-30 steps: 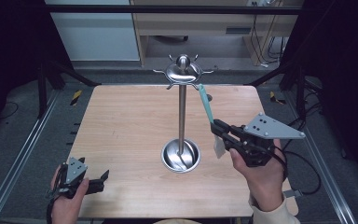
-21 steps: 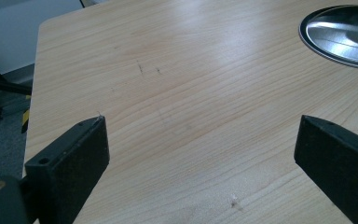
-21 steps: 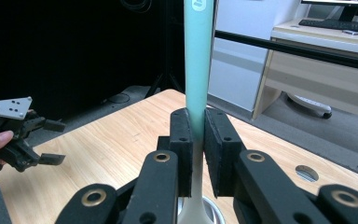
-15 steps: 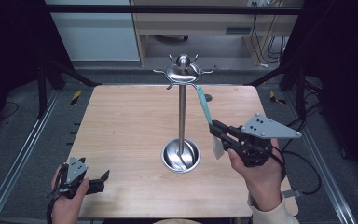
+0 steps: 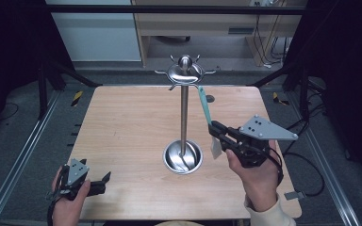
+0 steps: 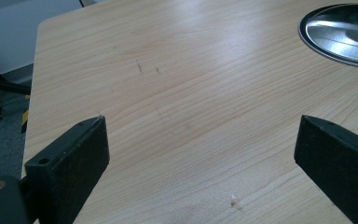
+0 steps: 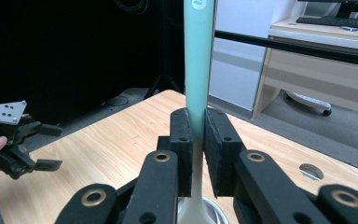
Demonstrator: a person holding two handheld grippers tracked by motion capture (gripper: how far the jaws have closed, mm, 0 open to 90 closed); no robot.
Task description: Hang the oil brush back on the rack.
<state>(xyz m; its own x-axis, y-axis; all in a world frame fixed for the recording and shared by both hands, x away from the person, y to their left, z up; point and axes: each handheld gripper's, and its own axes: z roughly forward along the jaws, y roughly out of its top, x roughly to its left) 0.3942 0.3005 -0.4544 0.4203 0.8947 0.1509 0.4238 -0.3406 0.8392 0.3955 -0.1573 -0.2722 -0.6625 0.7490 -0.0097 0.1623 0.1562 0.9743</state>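
Holding a spatula up toward the hook stand

Spreading across most of the high view, the wooden surface (image 5: pixel 122 132) carries little: a tall metal stand (image 5: pixel 184 117) rises from a round dish-shaped base near the middle, with a crown of short hooks at its top. The stand looks meant for hanging utensils, which would explain why the tool is carried upright beside it.

To the right of the pole, the person's right hand (image 5: pixel 257 176) lifts the right gripper (image 5: pixel 217 134) off the surface. Its fingers (image 7: pixel 182 140) are closed on a mint-green spatula (image 5: pixel 204 106), clamped on the lower handle, just above the pale blade. The handle end points up and back toward the hooks, near the crown but apart from it; the right gripper view shows a small hole at the handle's tip, probably for catching a hook.

At the near left corner, the left gripper (image 5: pixel 104 181) lies low over the surface, well apart from the stand. Its fingers (image 6: pixel 70 154) stand wide apart with nothing between them, likely parked out of the way.
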